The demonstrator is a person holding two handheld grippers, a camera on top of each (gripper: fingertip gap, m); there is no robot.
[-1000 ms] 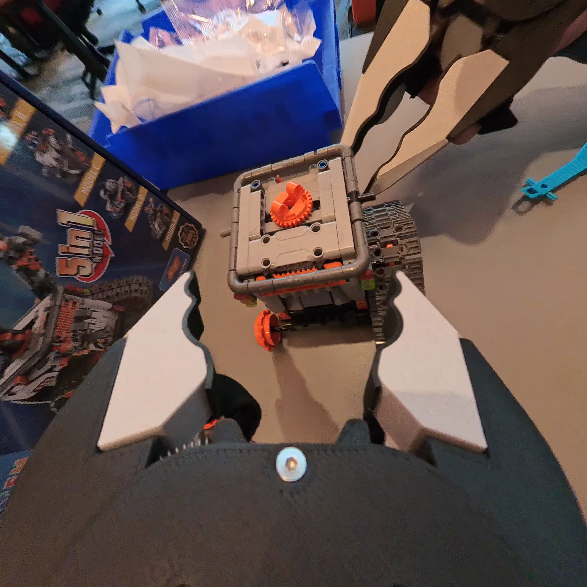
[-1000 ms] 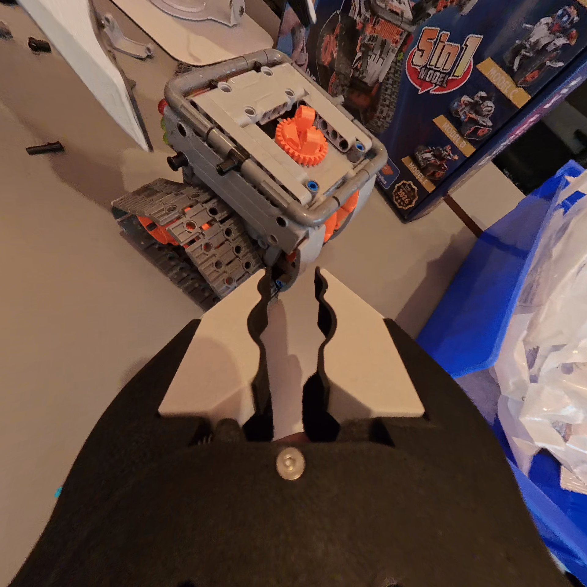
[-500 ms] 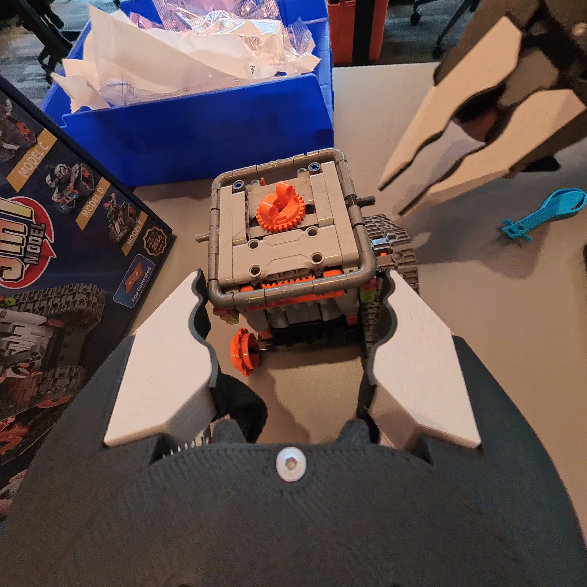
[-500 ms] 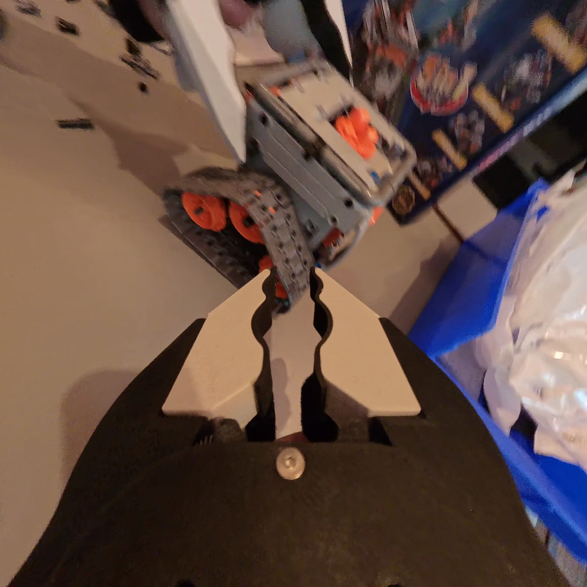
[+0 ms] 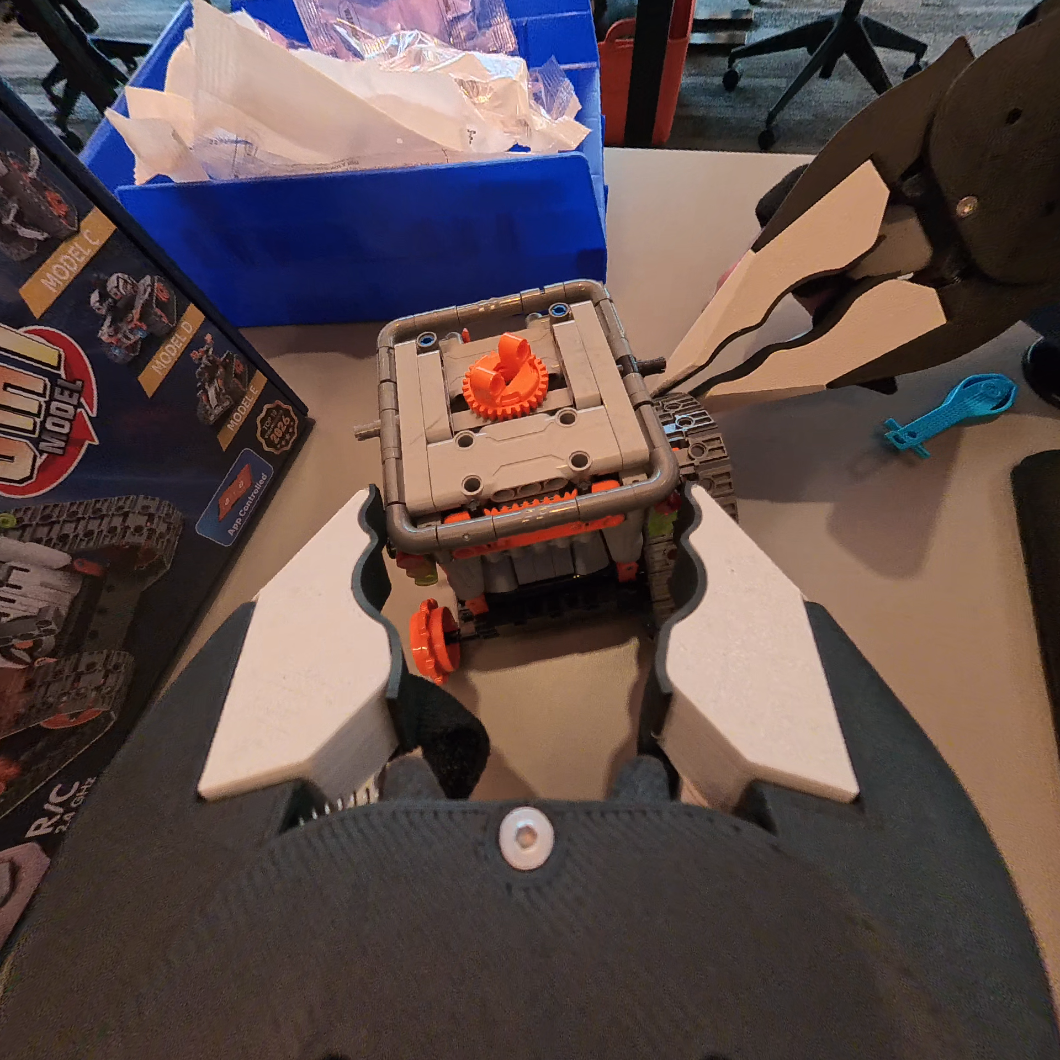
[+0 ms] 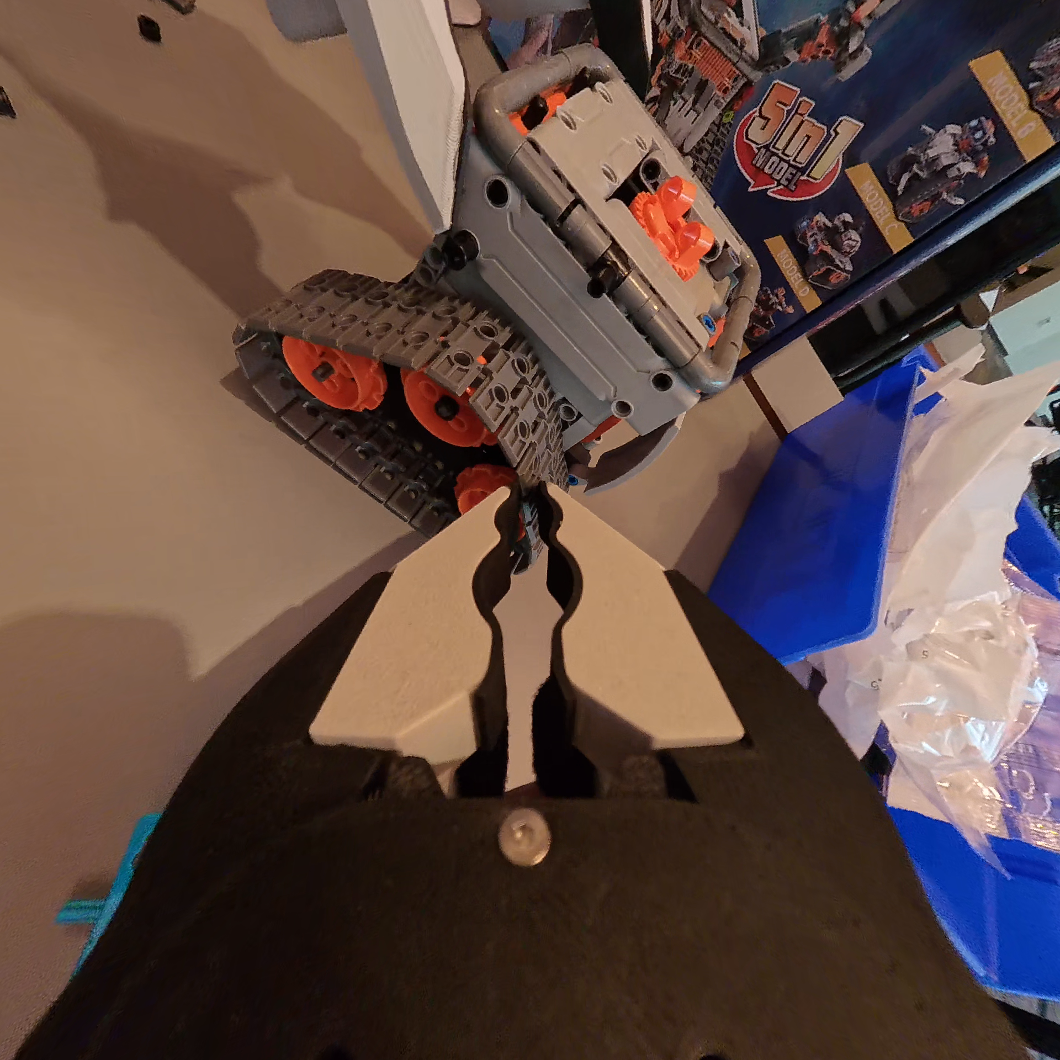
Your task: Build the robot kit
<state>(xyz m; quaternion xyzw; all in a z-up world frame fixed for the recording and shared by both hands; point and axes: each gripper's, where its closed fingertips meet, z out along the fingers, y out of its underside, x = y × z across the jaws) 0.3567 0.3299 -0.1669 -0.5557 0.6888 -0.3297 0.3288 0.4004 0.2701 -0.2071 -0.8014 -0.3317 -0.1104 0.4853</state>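
Note:
A grey and orange brick-built tracked vehicle (image 5: 516, 436) stands on the beige table, with an orange gear (image 5: 505, 378) on its roof. My left gripper (image 5: 530, 505) is open wide, its fingers flanking the vehicle's near end; the right finger lies against the track. A bare orange wheel (image 5: 433, 636) sits between the fingers. My right gripper (image 6: 527, 507) is nearly closed, with the end of the grey track (image 6: 459, 367) pinched between its tips. It also shows in the left wrist view (image 5: 677, 393) at the vehicle's far right corner.
A blue bin (image 5: 367, 241) of plastic bags and paper stands just behind the vehicle. The toy's printed box (image 5: 115, 430) leans at the left. A turquoise plastic tool (image 5: 952, 407) and a black pad (image 5: 1041, 550) lie at the right. Small black pins (image 6: 149, 26) lie farther off.
My left gripper moved forward until its fingers flank the vehicle. My right gripper swung from the vehicle's corner to the track's end and narrowed onto it.

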